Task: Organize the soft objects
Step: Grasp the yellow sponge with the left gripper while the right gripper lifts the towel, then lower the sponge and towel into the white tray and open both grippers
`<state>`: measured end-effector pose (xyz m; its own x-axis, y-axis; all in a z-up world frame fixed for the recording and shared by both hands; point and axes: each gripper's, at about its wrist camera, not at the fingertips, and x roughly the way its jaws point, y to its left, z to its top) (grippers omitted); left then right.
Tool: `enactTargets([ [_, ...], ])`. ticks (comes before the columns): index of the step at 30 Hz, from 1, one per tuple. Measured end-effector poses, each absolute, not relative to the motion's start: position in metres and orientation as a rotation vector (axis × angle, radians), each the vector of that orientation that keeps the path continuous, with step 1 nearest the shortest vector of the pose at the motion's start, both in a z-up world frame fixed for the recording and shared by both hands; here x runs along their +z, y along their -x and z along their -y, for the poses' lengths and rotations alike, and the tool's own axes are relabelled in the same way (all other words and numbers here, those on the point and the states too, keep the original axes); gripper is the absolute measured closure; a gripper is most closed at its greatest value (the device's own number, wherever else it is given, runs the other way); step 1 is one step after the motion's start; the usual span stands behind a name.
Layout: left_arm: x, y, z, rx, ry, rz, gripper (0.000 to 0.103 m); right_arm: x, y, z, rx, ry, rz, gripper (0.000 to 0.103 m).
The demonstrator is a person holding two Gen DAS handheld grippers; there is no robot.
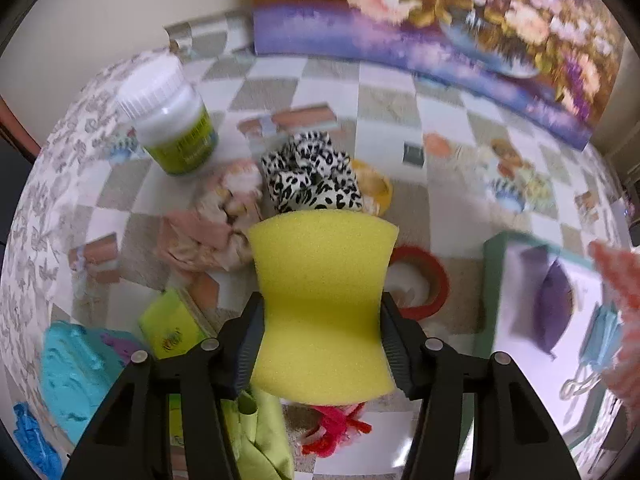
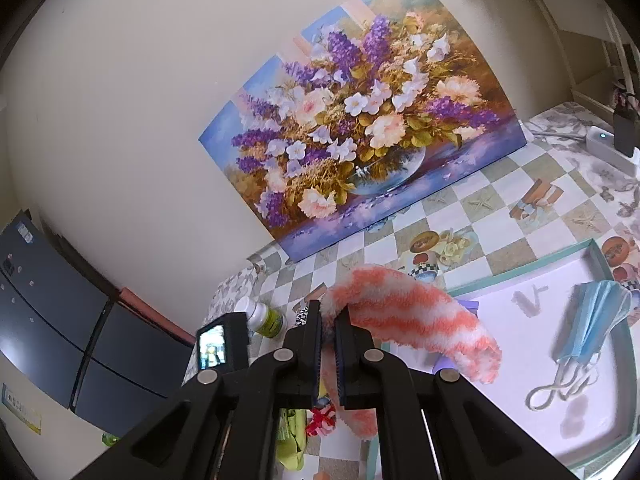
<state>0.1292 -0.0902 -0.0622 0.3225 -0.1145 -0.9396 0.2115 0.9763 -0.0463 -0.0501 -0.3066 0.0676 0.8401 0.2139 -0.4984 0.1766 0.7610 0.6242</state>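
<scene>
My left gripper (image 1: 322, 316) is shut on a yellow sponge (image 1: 322, 300) and holds it above the checkered table. My right gripper (image 2: 328, 348) is shut on an orange-and-white striped fuzzy sock (image 2: 416, 316), which droops over the left edge of a white tray with a teal rim (image 2: 520, 276). The sock also shows at the right edge of the left wrist view (image 1: 618, 280). In the tray (image 1: 490, 280) lie a purple cloth (image 1: 548, 304) and a blue face mask (image 2: 592, 320). A leopard-print cloth (image 1: 312, 172) and a pink cloth (image 1: 200, 236) lie on the table beyond the sponge.
A white jar with a green label (image 1: 172, 120) stands at the back left. A red tape roll (image 1: 424, 284), a green-yellow box (image 1: 172, 320), a turquoise object (image 1: 76, 368), a green cloth (image 1: 260, 432) and a red-pink item (image 1: 336, 428) surround the sponge. A flower painting (image 2: 352, 120) leans against the wall.
</scene>
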Motion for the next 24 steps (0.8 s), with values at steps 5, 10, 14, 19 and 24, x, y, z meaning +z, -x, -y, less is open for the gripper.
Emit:
enactTargets([
  [5,-0.028,-0.122,0.092,-0.257,-0.047,-1.155,0.046,0.075,0.061,0.318,-0.023,-0.727,-0.541,0.097],
  [10,0.005,-0.107,0.105,-0.345,-0.024,-1.094,0.046,0.086,0.077,0.335,-0.085,-0.728,-0.486,0.097],
  [14,0.021,-0.089,0.125,-0.42,-0.042,-1.066,0.046,0.092,0.089,0.349,-0.139,-0.721,-0.456,0.097],
  [19,0.021,-0.068,0.16,-0.513,-0.106,-1.067,0.046,0.089,0.1,0.37,-0.233,-0.717,-0.456,0.097],
  [24,0.012,-0.046,0.193,-0.59,-0.186,-1.084,0.046,0.082,0.103,0.387,-0.286,-0.717,-0.481,0.097],
])
